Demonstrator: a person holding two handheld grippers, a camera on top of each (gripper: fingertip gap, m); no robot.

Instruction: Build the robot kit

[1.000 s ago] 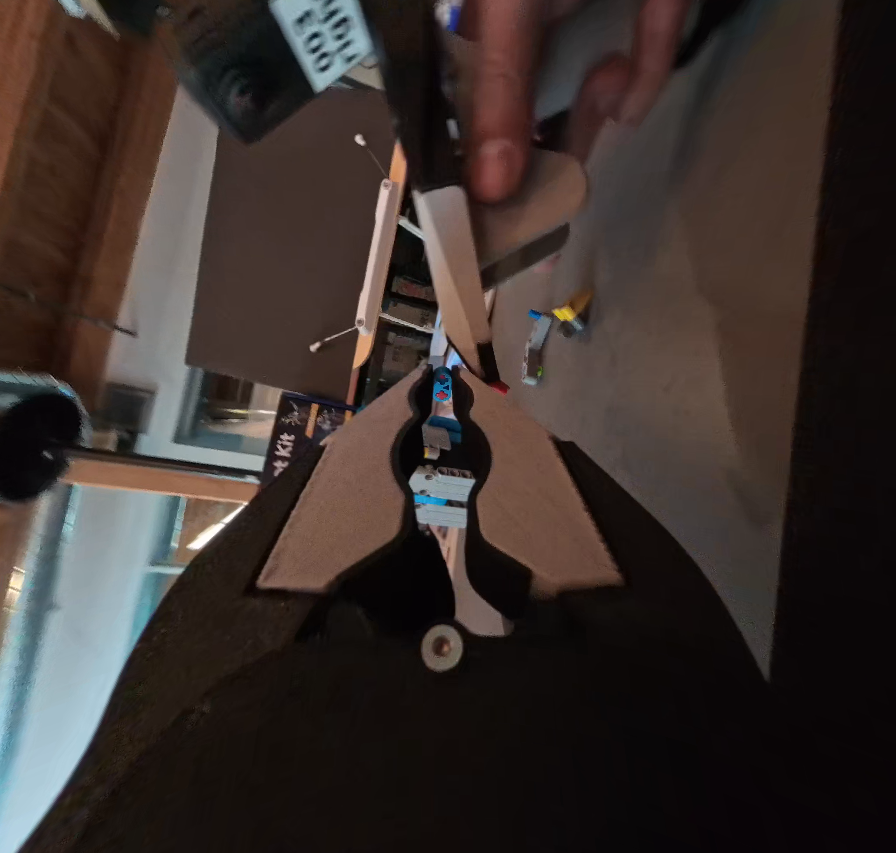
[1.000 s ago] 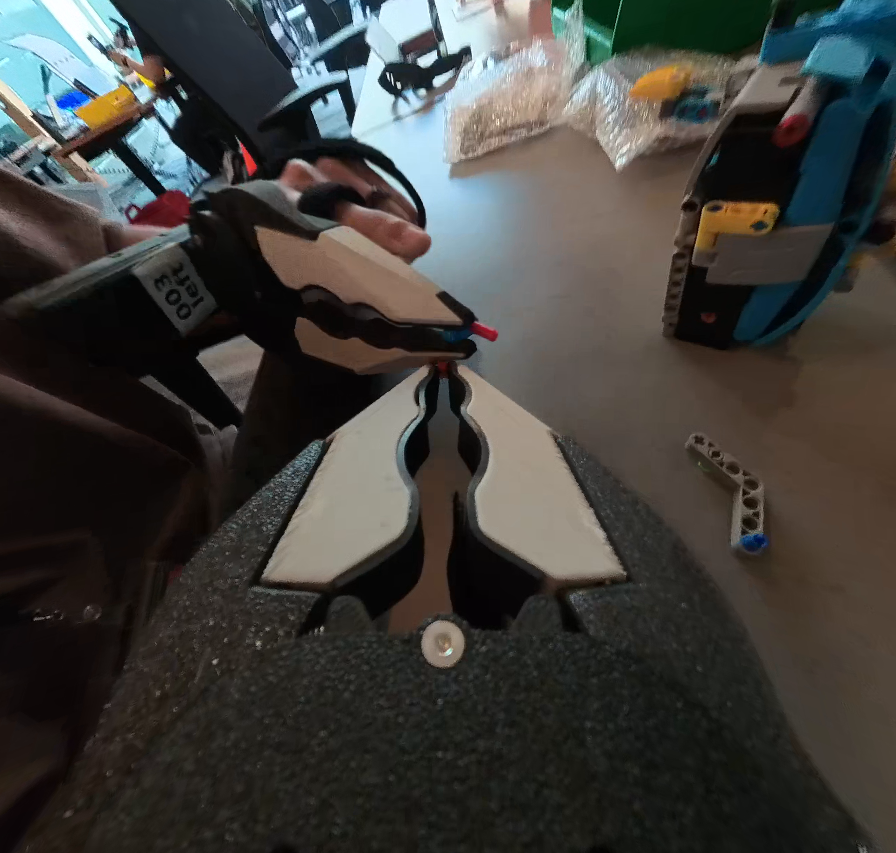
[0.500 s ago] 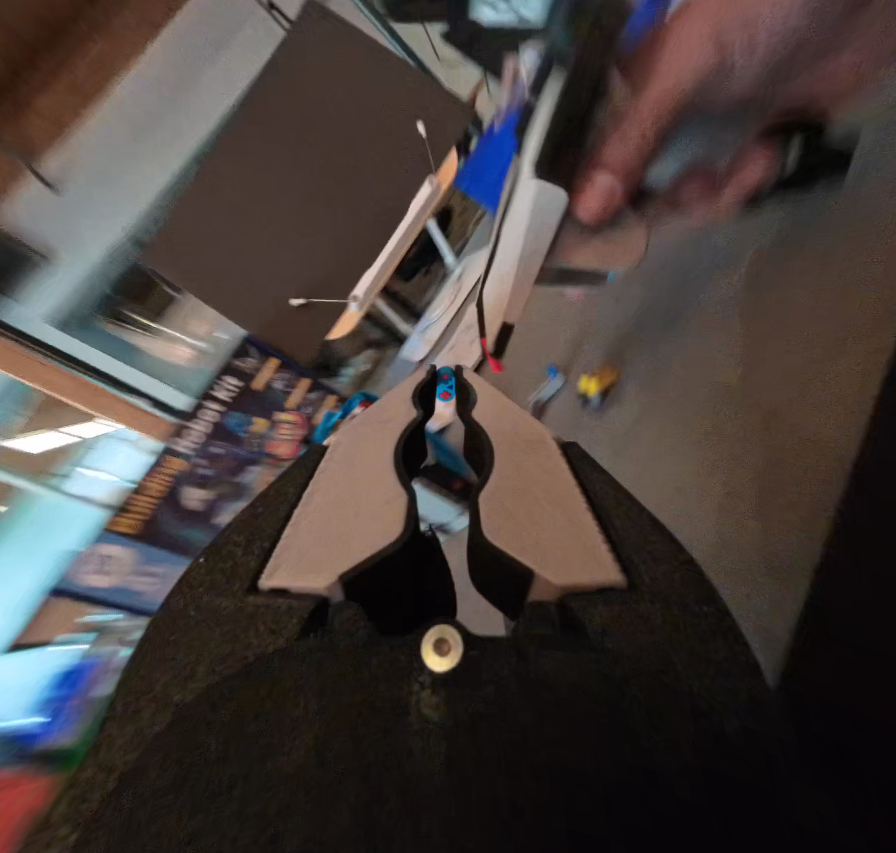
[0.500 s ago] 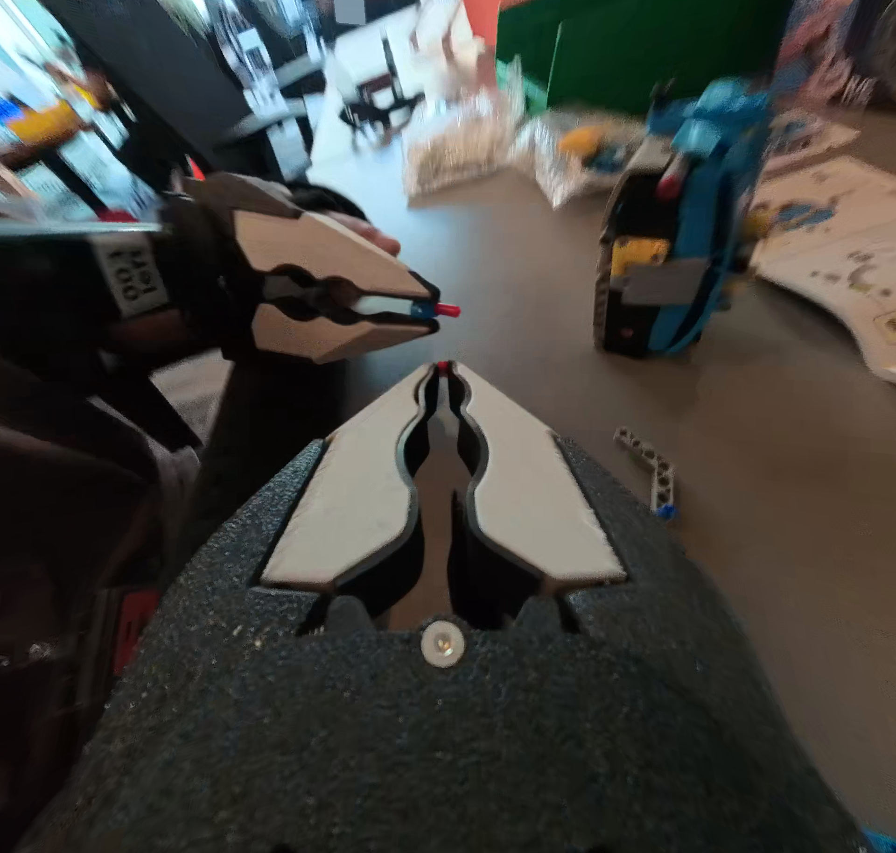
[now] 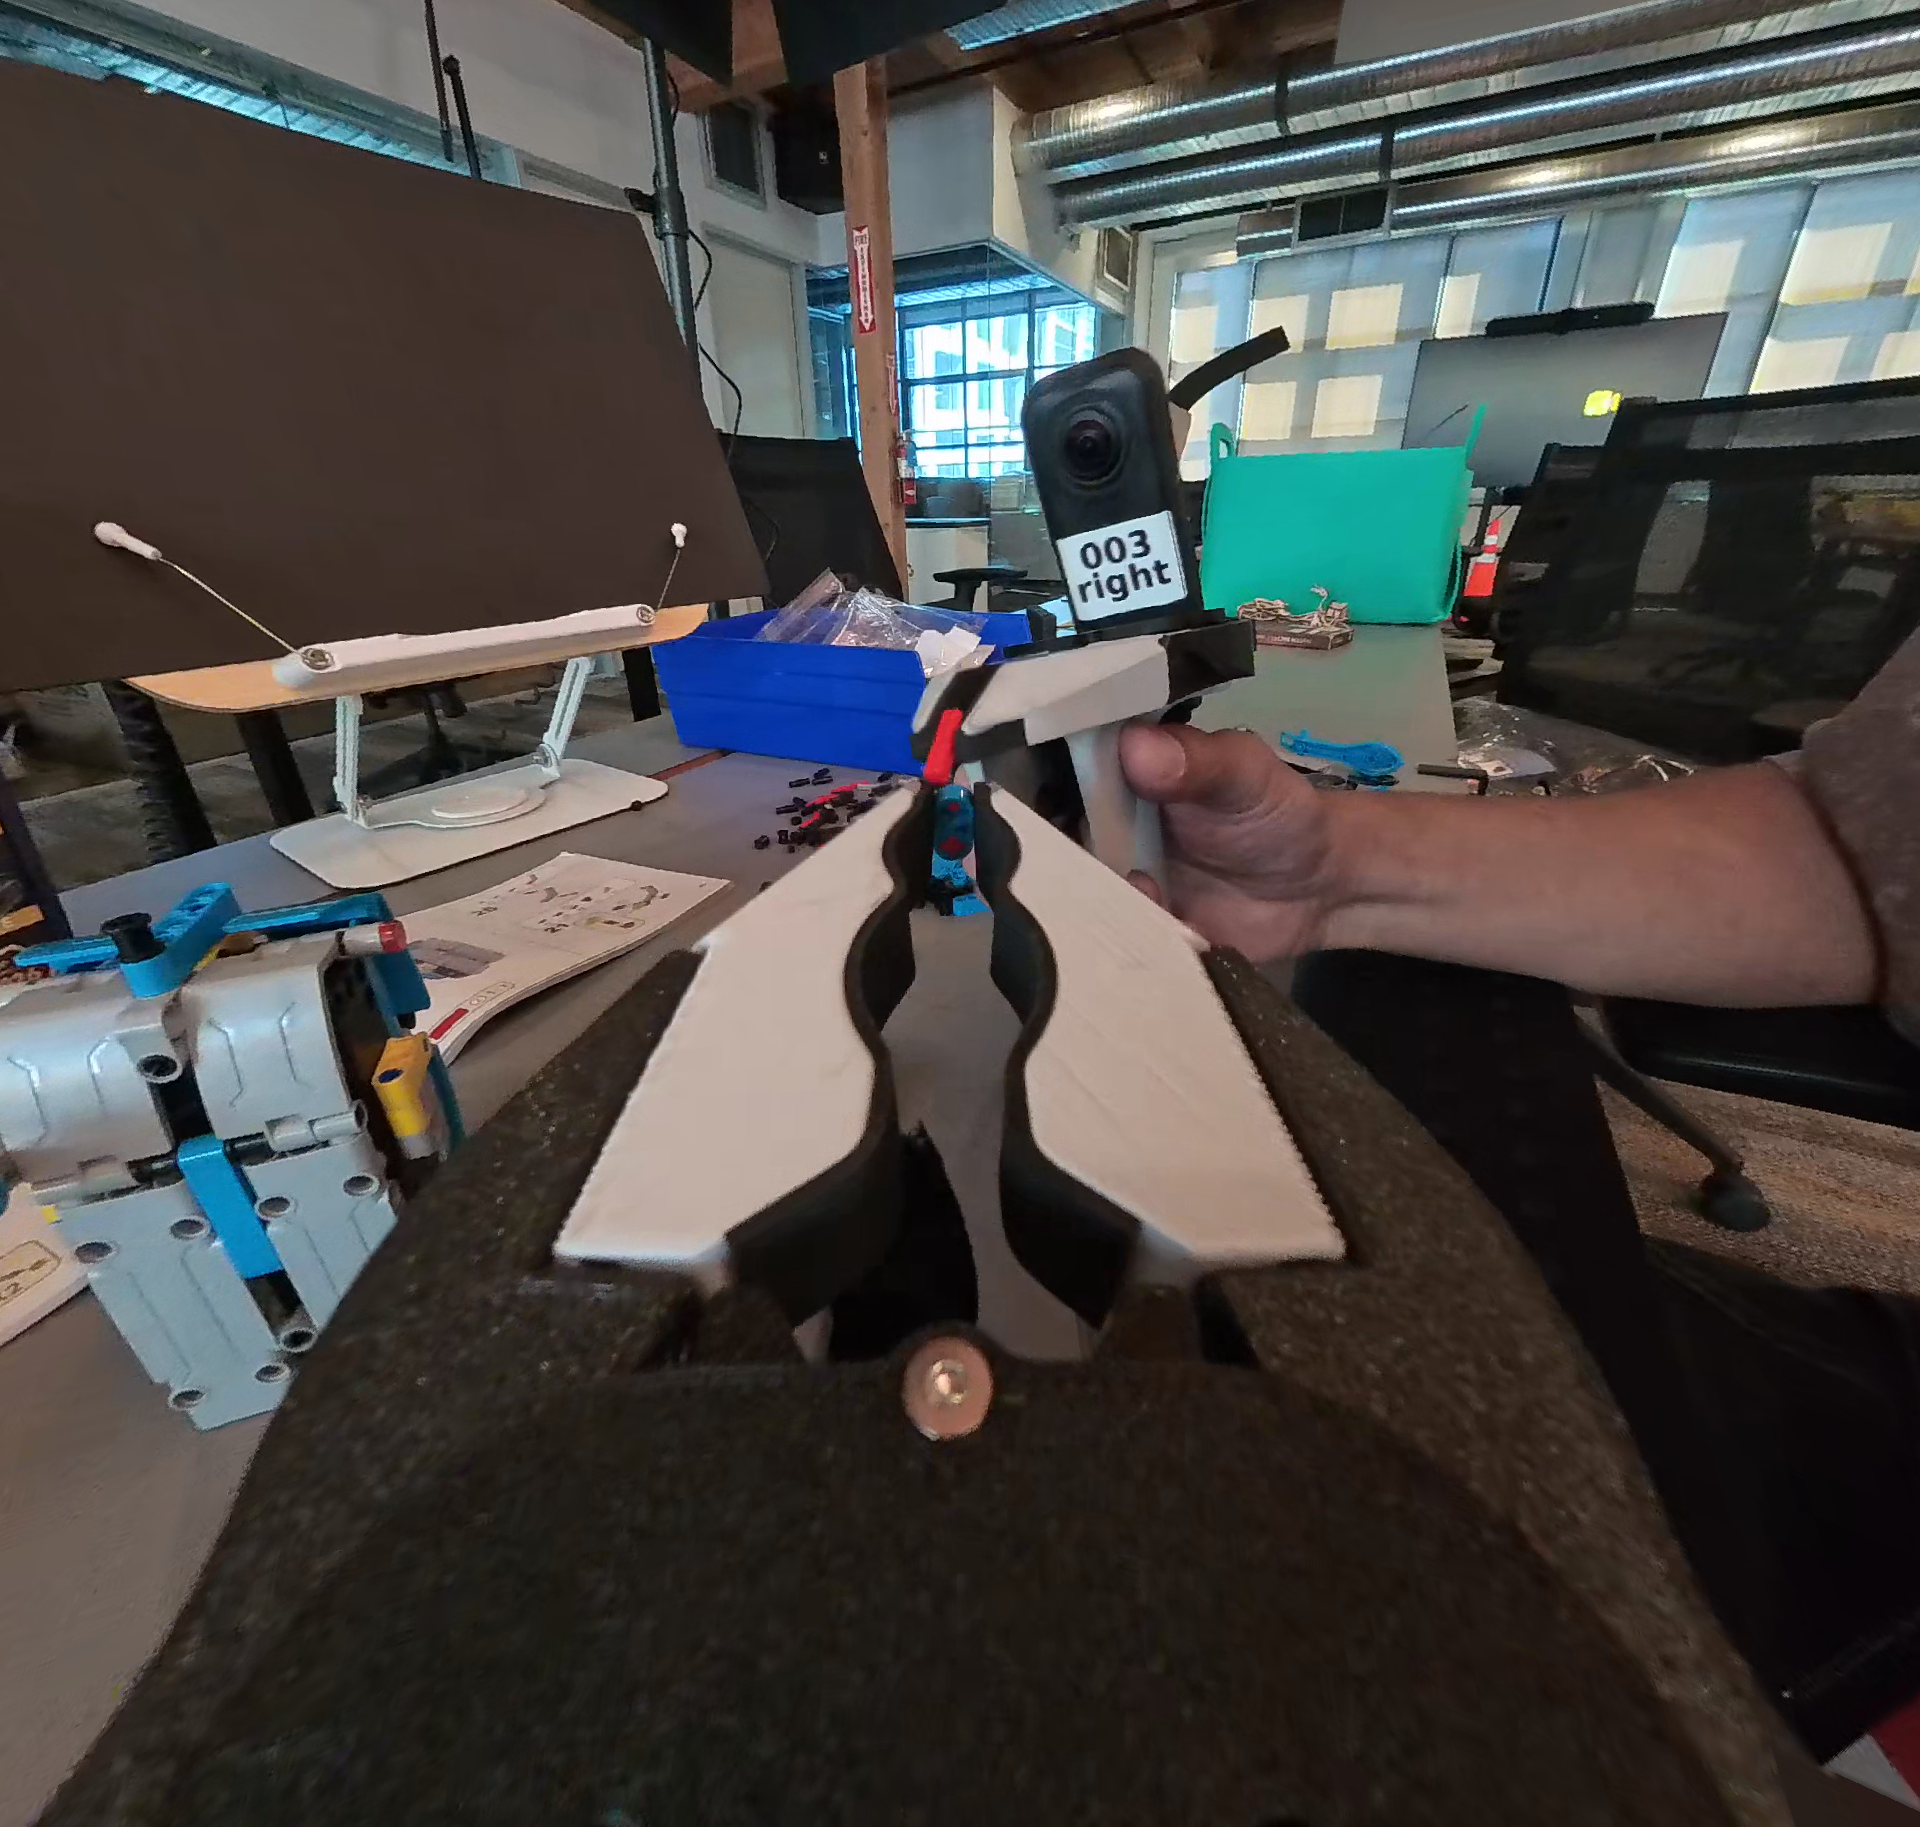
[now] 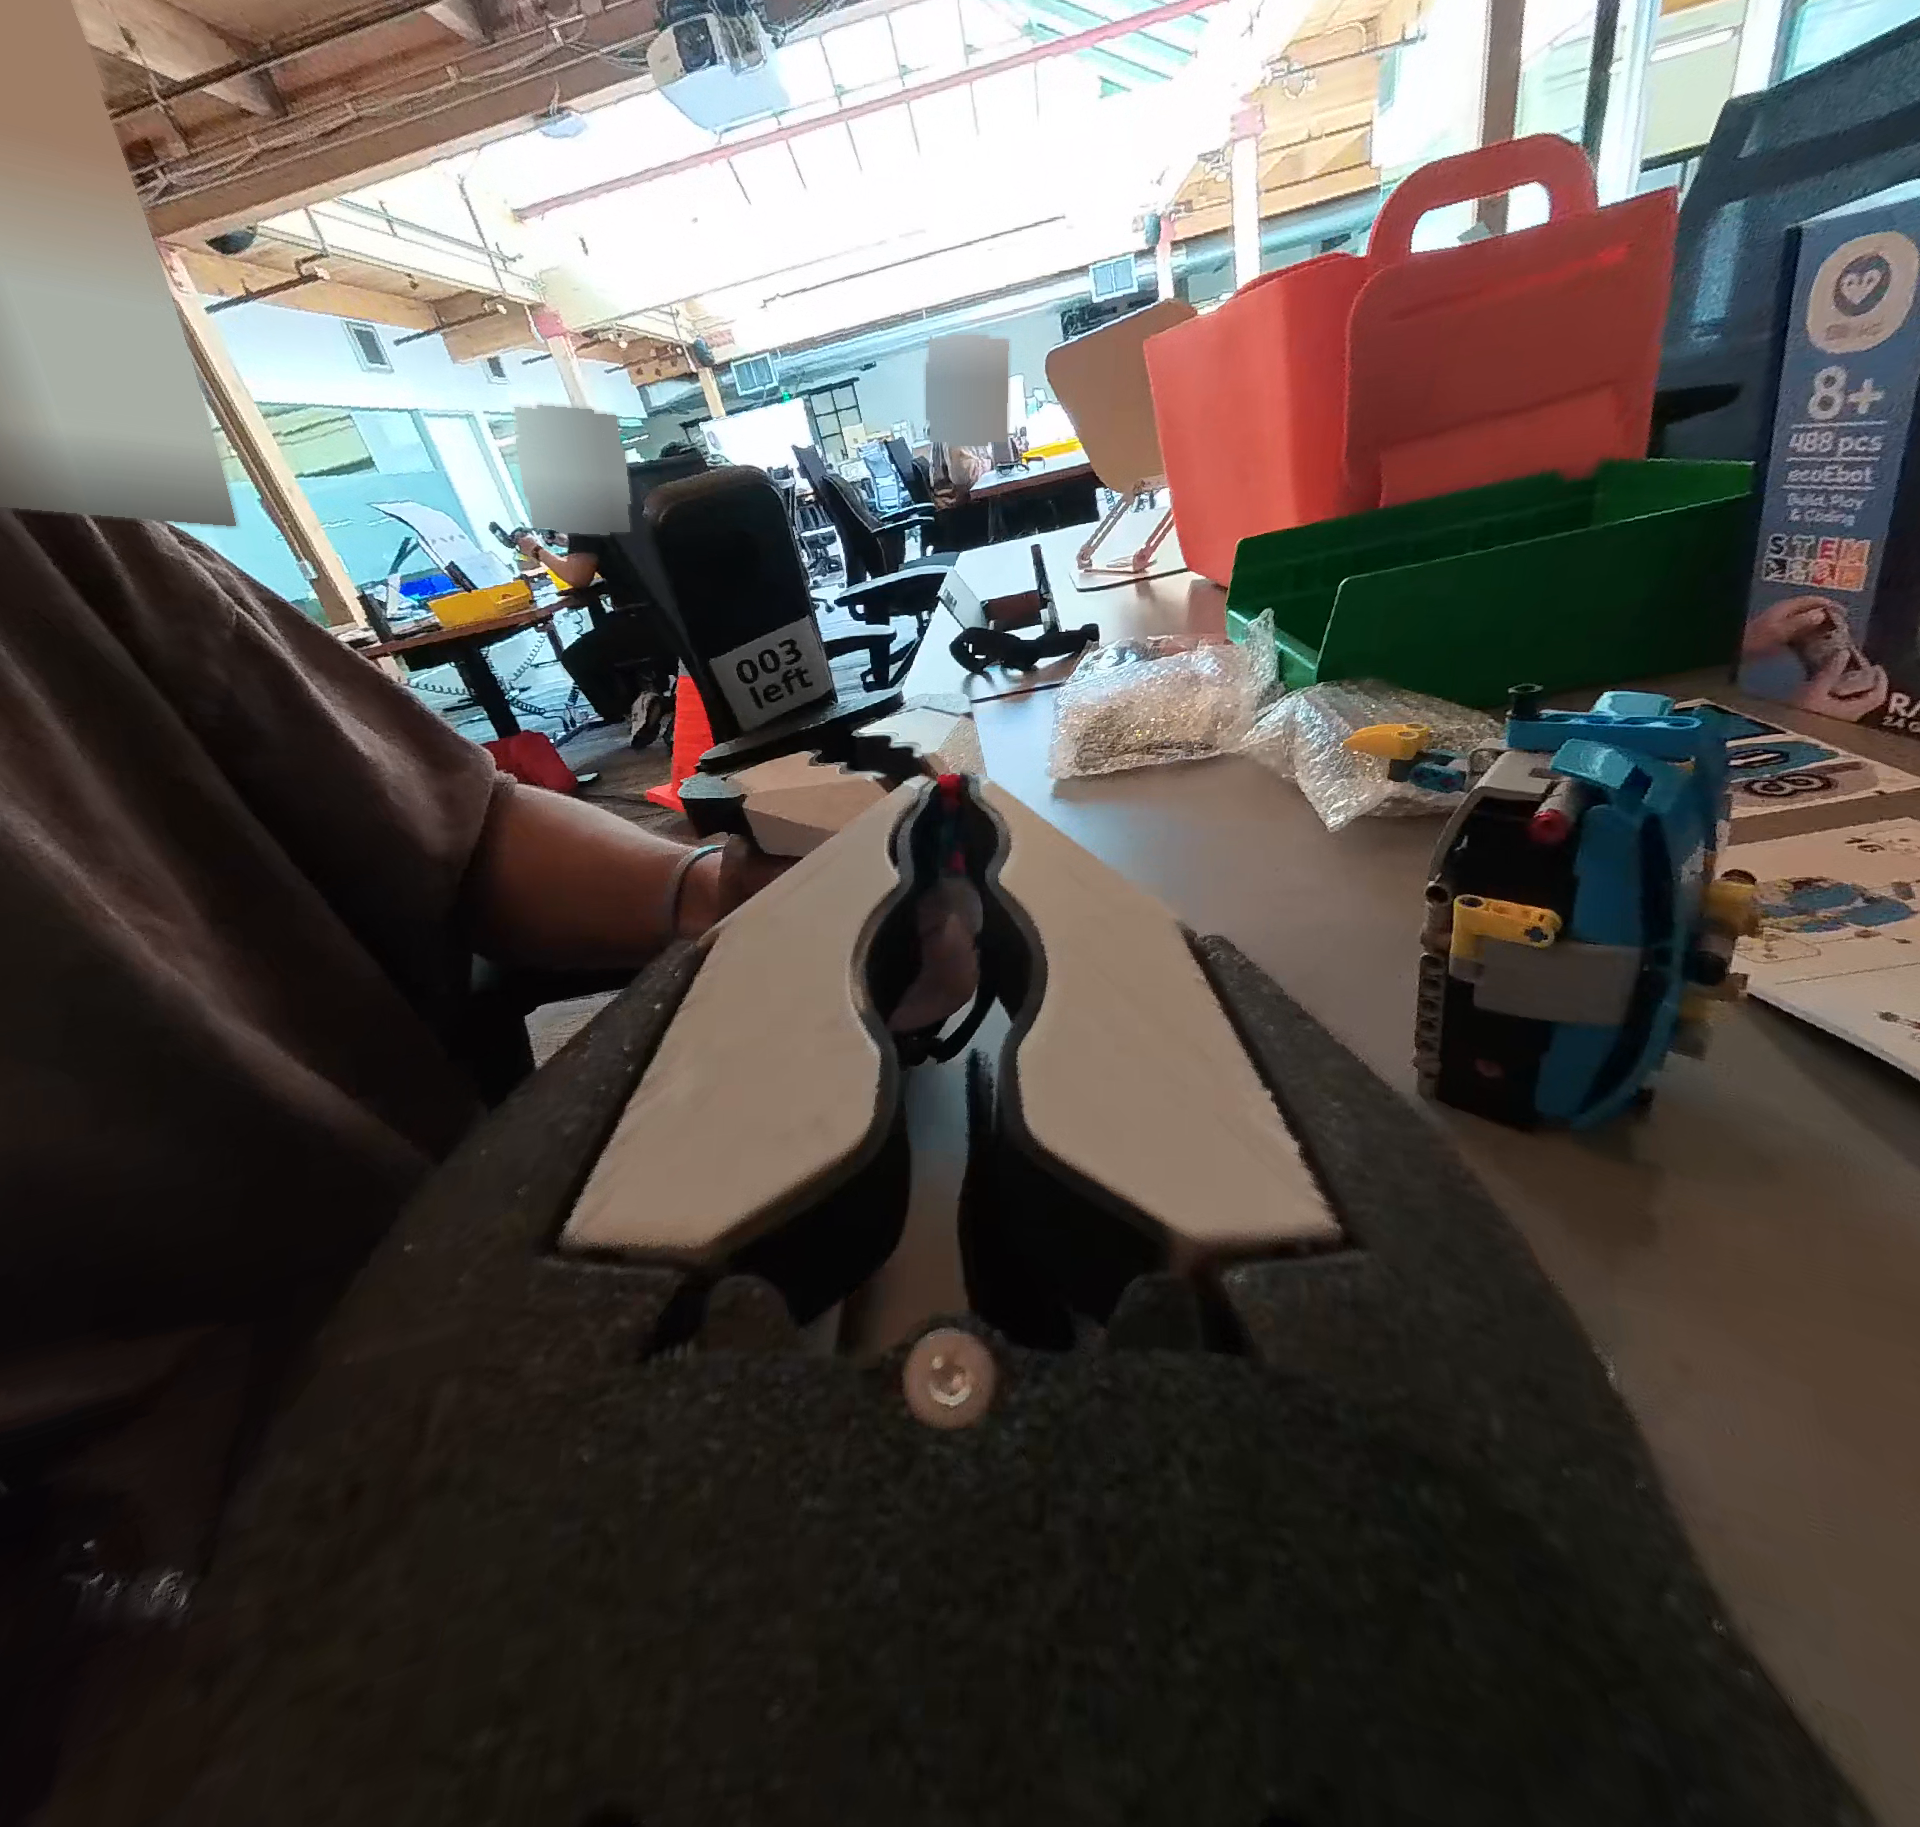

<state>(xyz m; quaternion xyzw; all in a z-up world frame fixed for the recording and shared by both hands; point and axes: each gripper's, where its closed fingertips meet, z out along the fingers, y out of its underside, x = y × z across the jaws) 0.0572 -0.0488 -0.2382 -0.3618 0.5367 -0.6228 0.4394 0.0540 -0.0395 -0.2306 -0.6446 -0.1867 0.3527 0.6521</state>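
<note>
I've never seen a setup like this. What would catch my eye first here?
Two hand-held grippers meet tip to tip over the grey table: the left gripper pinches a small blue piece, the right gripper a red pin. Left of them stands a half-built grey and blue brick model.

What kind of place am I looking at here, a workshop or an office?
It looks like an open-plan office used as a workshop. Exposed ceiling ducts run overhead, office chairs stand at rows of desks, and the near table holds a part-built toy brick model, its instruction booklet and parts bins.
</note>
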